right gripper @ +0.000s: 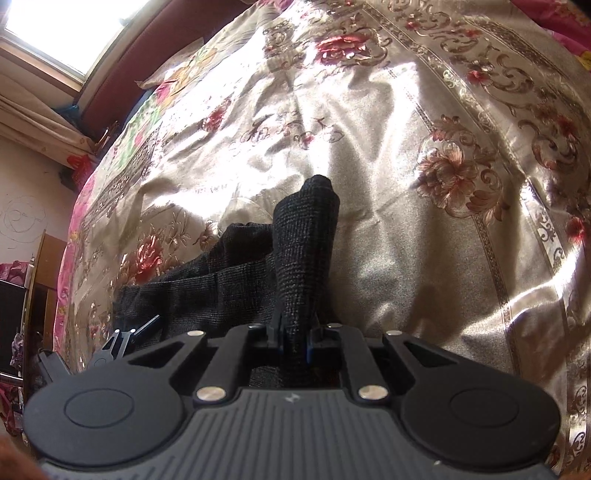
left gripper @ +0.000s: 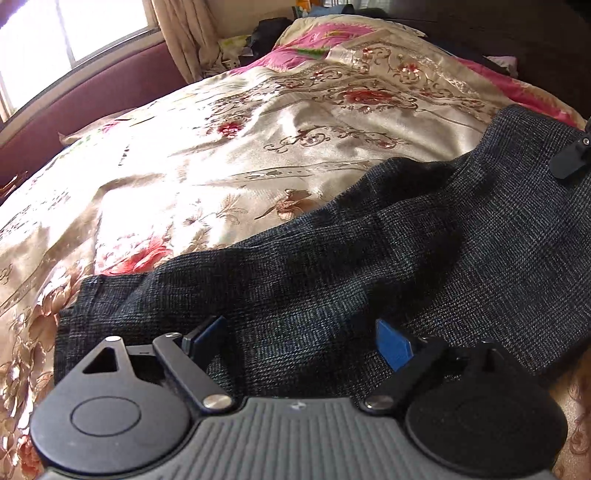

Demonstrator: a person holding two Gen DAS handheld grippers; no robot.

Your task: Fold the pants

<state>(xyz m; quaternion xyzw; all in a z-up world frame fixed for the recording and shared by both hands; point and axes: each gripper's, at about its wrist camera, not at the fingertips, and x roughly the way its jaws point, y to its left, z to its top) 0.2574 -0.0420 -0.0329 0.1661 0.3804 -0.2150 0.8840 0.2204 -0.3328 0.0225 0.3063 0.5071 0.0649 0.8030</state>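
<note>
Two grippers work over one pair of dark grey checked pants [left gripper: 332, 266] lying on a bed covered by a shiny beige floral bedspread [left gripper: 207, 155]. In the left wrist view the pants stretch from about 8 o'clock, where a hem edge lies flat on the bedspread, up toward 2 o'clock, with rumpled folds through the middle. The left gripper [left gripper: 301, 341] hangs just above the cloth near 6 o'clock with its jaws spread wide; its blue pads [left gripper: 393, 343] stand apart, cloth showing below the gap, and neither pad presses on the fabric. At 3 o'clock in that view, the black tip of the right gripper [left gripper: 570, 162] shows at the frame edge over the pants.

In the right wrist view the right gripper [right gripper: 293, 341] has its jaws drawn together, clamped on a bunch of the pants fabric, which rises past the fingers as a rounded, upright fold toward the centre of the picture. The remaining cloth trails off toward 9 o'clock across the bedspread, where part of the left gripper shows near 8 o'clock. A maroon headboard [left gripper: 110, 92] and a bright window [left gripper: 55, 33] sit at 11 o'clock in the left view.
</note>
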